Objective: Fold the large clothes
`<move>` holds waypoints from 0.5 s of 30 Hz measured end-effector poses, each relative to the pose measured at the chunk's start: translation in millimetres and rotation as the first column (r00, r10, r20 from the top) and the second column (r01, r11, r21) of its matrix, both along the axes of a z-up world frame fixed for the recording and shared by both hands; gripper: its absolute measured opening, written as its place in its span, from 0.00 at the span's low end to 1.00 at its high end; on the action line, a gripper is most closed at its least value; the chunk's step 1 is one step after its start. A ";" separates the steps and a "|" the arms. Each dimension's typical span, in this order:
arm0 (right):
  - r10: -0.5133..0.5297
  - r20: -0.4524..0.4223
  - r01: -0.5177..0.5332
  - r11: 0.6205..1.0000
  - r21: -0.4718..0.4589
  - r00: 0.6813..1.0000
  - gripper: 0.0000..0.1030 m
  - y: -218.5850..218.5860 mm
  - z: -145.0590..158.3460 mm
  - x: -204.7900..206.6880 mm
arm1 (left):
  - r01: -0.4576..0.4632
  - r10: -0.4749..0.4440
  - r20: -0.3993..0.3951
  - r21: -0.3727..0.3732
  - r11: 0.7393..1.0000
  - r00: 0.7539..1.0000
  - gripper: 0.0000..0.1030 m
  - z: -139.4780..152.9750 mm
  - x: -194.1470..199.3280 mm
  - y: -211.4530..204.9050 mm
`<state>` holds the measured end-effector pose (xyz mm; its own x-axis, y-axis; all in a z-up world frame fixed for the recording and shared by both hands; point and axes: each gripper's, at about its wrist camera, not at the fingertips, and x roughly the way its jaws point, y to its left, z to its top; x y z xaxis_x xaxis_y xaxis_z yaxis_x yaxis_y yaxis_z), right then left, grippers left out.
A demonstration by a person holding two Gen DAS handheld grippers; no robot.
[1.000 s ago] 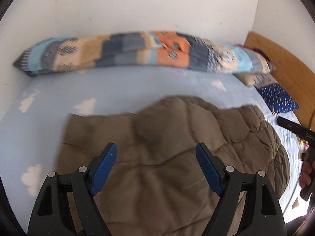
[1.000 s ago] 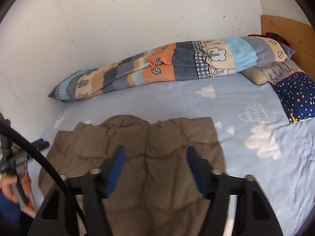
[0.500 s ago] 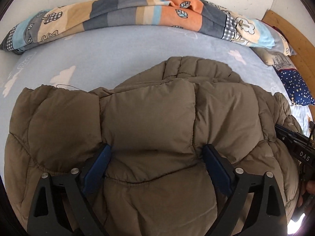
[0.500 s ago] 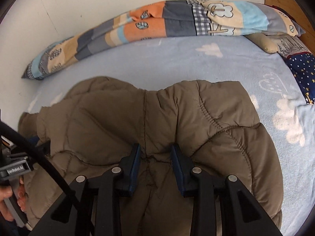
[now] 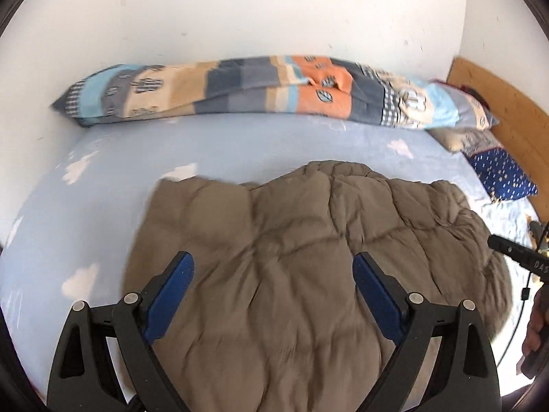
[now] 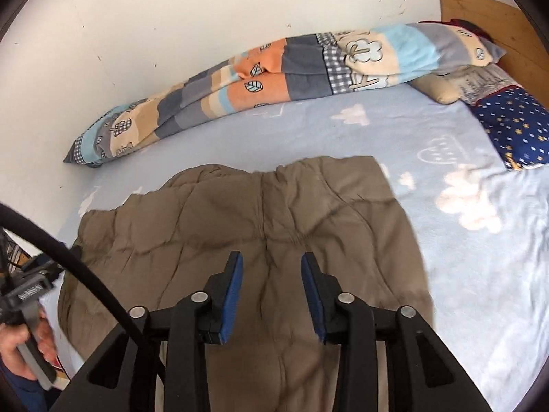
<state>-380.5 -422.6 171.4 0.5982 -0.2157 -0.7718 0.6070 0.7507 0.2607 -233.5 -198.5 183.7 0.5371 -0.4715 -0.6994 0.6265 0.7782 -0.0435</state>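
My left gripper is spread wide and my right gripper half apart, both holding nothing, low in each frame over the brown coat. I think I should grab its edge evenly.

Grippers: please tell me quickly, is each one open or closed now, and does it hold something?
Left gripper: open wide, above the brown jacket, holding nothing.
Right gripper: open, jaws narrower and just reopening slightly, nothing pinched.

Patchwork quilt along white wall, star-print pillow, possibly wooden headboard, cloud-patterned sheet.
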 end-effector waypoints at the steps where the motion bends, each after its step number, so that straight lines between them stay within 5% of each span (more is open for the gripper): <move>1: -0.006 0.004 0.006 1.000 0.003 1.000 0.40 5.9 2.2 -10.8 | -0.008 0.008 -0.001 0.000 1.000 1.000 0.91 -0.3 -8.0 11.4; 8: -0.049 0.030 0.048 0.998 0.051 0.998 0.47 54.9 -6.2 -63.8 | -0.126 0.126 -0.063 0.011 0.992 0.990 0.91 -45.0 -61.0 64.8; 15: 0.072 0.042 -0.071 0.997 -0.029 0.997 0.47 118.9 -3.5 -29.9 | -0.172 0.174 -0.016 0.091 0.981 0.985 0.91 -79.0 -52.2 51.8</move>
<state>-410.4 -303.7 167.9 0.6453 -0.1921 -0.7394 0.5403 0.7990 0.2640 -285.7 -146.7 104.7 0.5882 -0.3079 -0.7478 0.4816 0.8762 0.0180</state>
